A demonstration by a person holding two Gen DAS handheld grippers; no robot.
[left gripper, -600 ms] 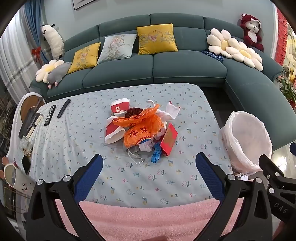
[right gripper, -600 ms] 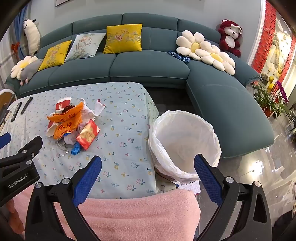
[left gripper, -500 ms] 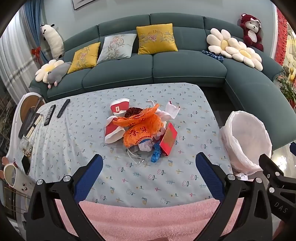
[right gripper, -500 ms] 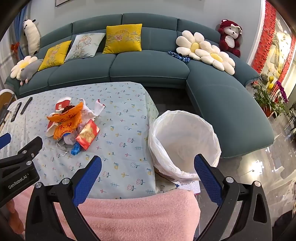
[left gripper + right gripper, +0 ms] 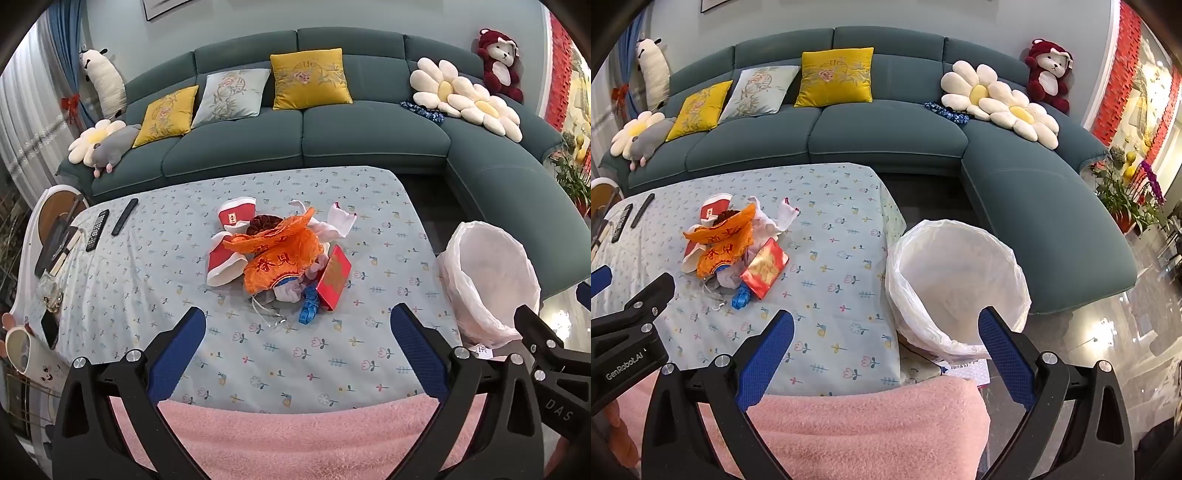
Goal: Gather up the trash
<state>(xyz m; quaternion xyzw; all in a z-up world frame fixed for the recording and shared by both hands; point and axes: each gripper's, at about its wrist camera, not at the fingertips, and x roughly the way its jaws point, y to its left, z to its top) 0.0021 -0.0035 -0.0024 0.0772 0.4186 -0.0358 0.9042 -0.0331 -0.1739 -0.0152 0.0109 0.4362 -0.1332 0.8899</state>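
Note:
A pile of trash lies mid-table: an orange plastic bag, red-and-white paper cups, a red packet, white crumpled wrappers and a blue scrap. The pile also shows in the right wrist view. A bin lined with a white bag stands off the table's right edge, close below my right gripper. My left gripper is open and empty, over the table's near part, short of the pile. My right gripper is open and empty too.
The table wears a light blue flowered cloth with a pink fuzzy cloth at its near edge. Two remotes lie far left. A mug and small items sit on a side stand. A teal sofa runs behind.

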